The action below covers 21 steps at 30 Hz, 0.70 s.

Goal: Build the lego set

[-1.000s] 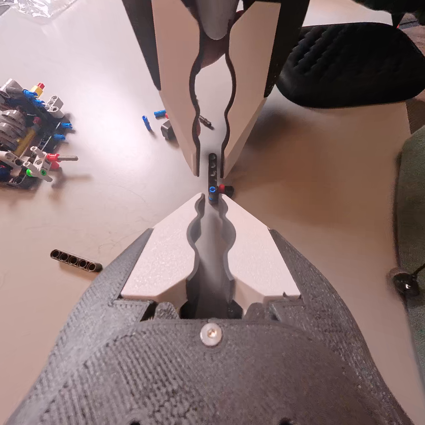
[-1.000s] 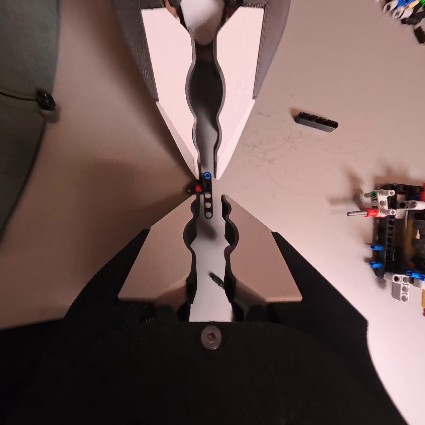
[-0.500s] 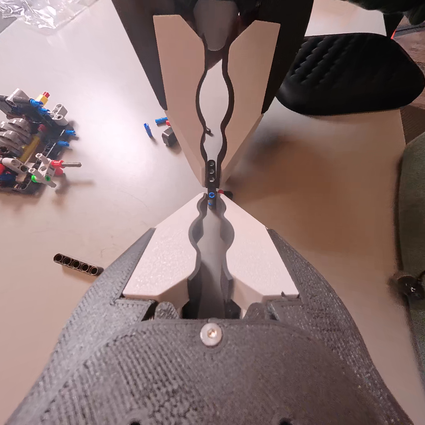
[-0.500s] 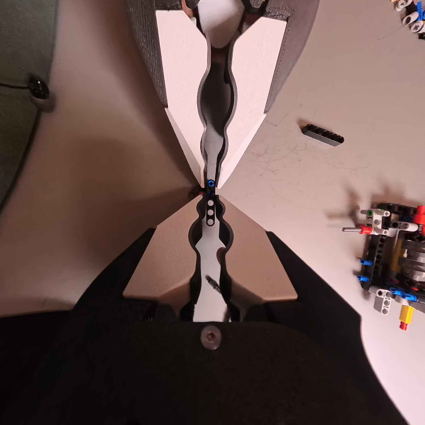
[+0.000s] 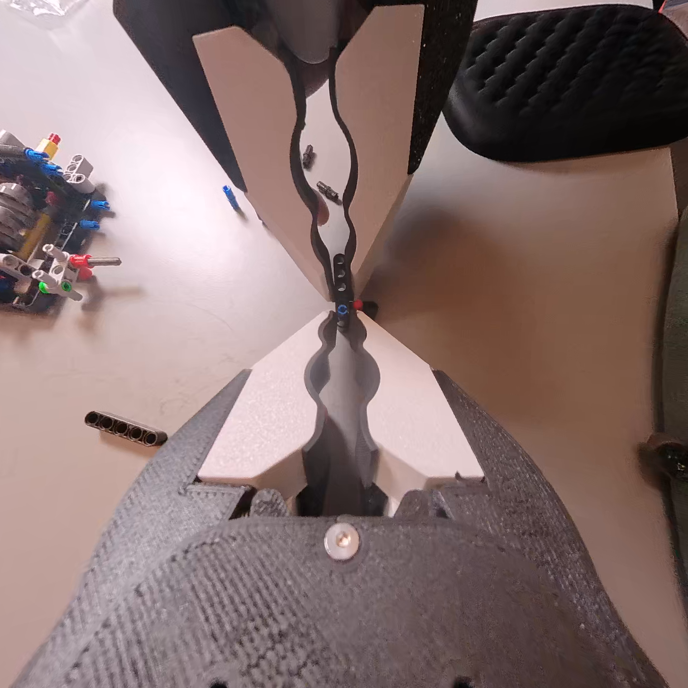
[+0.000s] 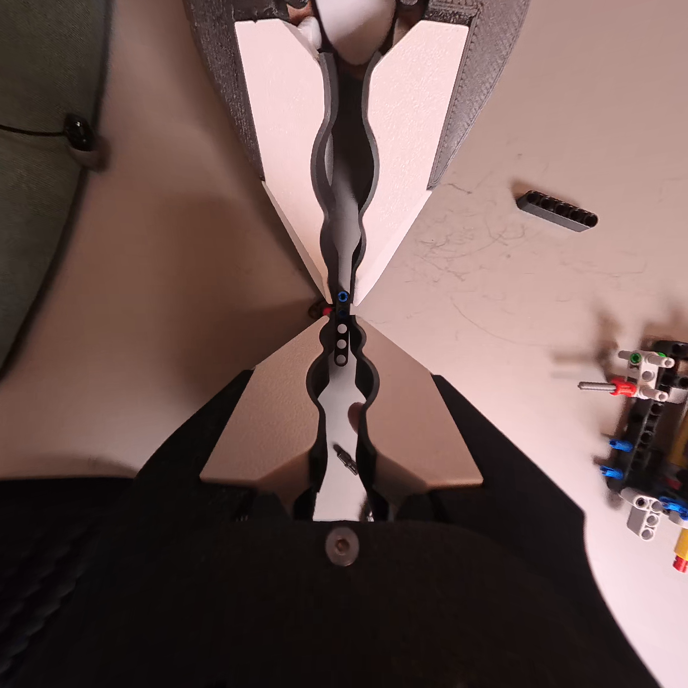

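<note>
My left gripper [image 5: 342, 323] and right gripper [image 6: 341, 337], tip to tip, both clamp one black pinned beam [image 5: 341, 283]. Partial chassis [image 5: 35, 231] sits far left; loose beam [image 5: 124, 433], pins remain unfitted.

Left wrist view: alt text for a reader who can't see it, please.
The grey left gripper and the black right gripper meet tip to tip, both pinching a short black holed beam with a blue pin. On the beige table lie a partly built model and a loose dark beam.
</note>
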Motion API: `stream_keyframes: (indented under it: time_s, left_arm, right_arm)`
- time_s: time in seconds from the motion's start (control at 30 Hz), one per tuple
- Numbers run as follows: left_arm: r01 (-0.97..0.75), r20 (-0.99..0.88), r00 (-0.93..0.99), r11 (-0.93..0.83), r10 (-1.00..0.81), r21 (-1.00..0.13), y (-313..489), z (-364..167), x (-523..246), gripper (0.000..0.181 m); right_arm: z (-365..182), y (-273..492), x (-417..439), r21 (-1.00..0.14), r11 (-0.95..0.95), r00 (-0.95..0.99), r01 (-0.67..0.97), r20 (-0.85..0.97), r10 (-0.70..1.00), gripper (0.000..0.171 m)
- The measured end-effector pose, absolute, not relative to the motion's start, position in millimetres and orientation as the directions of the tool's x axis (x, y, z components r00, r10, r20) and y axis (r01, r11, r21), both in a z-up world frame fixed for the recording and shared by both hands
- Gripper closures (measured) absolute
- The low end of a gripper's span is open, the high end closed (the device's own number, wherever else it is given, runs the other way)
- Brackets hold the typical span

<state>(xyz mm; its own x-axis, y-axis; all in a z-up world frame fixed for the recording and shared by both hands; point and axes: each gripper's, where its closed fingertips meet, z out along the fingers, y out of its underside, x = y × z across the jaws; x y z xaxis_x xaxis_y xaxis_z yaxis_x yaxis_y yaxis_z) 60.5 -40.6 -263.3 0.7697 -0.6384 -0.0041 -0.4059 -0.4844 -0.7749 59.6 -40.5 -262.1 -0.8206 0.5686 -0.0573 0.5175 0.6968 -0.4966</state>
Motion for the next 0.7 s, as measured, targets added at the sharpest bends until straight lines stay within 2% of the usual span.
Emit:
stream_keyframes:
  time_s: [0.13, 0.2, 0.4, 0.5, 0.6, 0.7]
  left_arm:
    - [-0.391, 0.022, 0.764, -0.489, -0.645, -0.780, -40.3, -263.0, 60.6, 0.175]
    - [-0.407, 0.000, 0.759, -0.475, -0.651, -0.780, -39.7, -262.9, 60.7, 0.175]
    - [-0.373, 0.038, 0.767, -0.493, -0.641, -0.786, -39.0, -261.6, 56.8, 0.176]
    - [-0.153, 0.303, 0.749, -0.600, -0.588, -0.785, -41.5, -250.8, 50.8, 0.176]
    - [0.056, 0.590, 0.601, -0.707, -0.540, -0.705, -49.6, -232.4, 49.0, 0.176]
    - [0.172, 0.733, 0.465, -0.761, -0.497, -0.626, -54.7, -219.4, 48.3, 0.176]
  right_arm:
    - [-261.7, -40.0, 59.1, -0.511, 0.685, -0.807, 0.520, -0.030, 0.590, 0.167]
    - [-256.9, -42.5, 59.5, -0.556, 0.662, -0.799, 0.503, -0.006, 0.602, 0.157]
    - [-239.0, -44.4, 63.7, -0.658, 0.623, -0.737, 0.422, 0.151, 0.659, 0.144]
    - [-228.5, -43.8, 60.3, -0.688, 0.650, -0.668, 0.323, 0.321, 0.671, 0.131]
    - [-225.3, -45.6, 55.1, -0.663, 0.710, -0.608, 0.237, 0.468, 0.641, 0.121]
    - [-225.4, -55.6, 48.2, -0.639, 0.749, -0.591, 0.175, 0.541, 0.599, 0.123]
